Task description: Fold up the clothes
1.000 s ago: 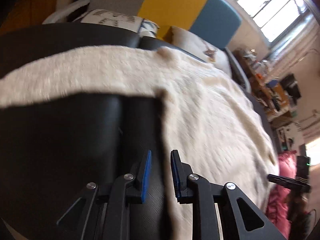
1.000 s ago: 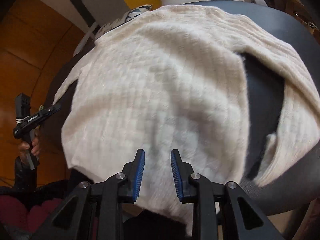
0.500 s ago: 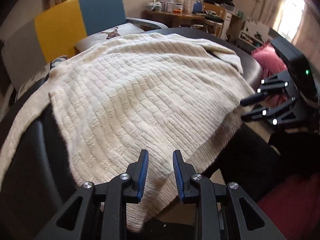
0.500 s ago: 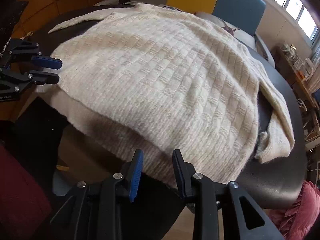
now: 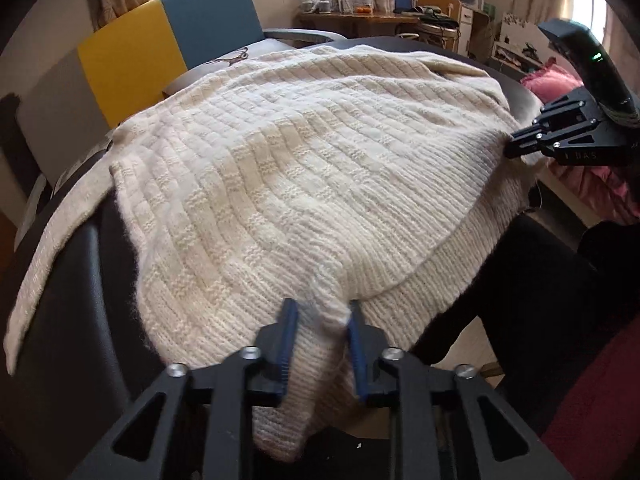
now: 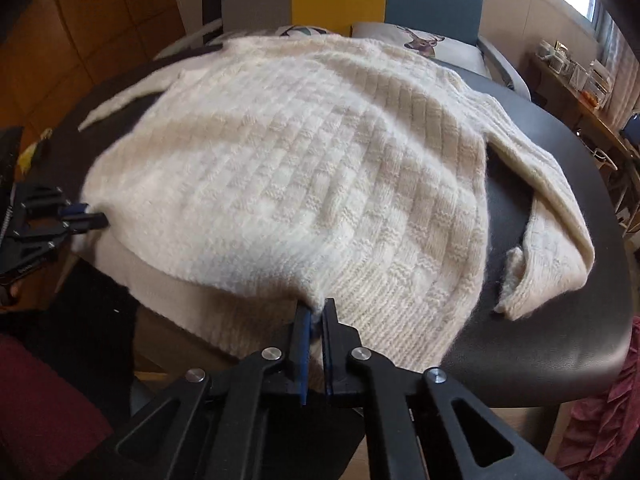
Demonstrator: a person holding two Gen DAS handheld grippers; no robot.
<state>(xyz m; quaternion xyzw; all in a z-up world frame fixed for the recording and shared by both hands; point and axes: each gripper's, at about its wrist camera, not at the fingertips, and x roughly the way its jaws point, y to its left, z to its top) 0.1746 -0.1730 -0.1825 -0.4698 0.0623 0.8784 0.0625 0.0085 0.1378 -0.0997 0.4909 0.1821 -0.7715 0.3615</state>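
Both our tongs have just been closing, and each now has the sweater's hem between its pads, where a second ago they hung apart over the knit.

From the left wrist view, our left tongs (image 5: 318,342) point steeply down and are clenched on a thick bunch of the cream sweater (image 5: 304,168) at its ribbed near edge. Ahead of them the sweater spreads across the black surface (image 5: 80,280), one sleeve trailing off to their left. Far to their right, our right tongs (image 5: 516,144) bite the same hem. Beyond the sweater stands a chair (image 5: 168,40) with grey, yellow and blue panels, and further back a cluttered desk (image 5: 360,20) under a window.

From the right wrist view, our right tongs (image 6: 314,320) also angle down, pads pressed nearly together on a pinch of the hem. Ahead lies the sweater (image 6: 312,168); a folded sleeve (image 6: 552,240) rests on the bare surface (image 6: 560,340) to their right. Our left tongs (image 6: 92,218) grip the hem's far left corner. Behind, a deer-print cushion (image 6: 424,42) sits on the chair, orange wall panels (image 6: 80,40) to the left.
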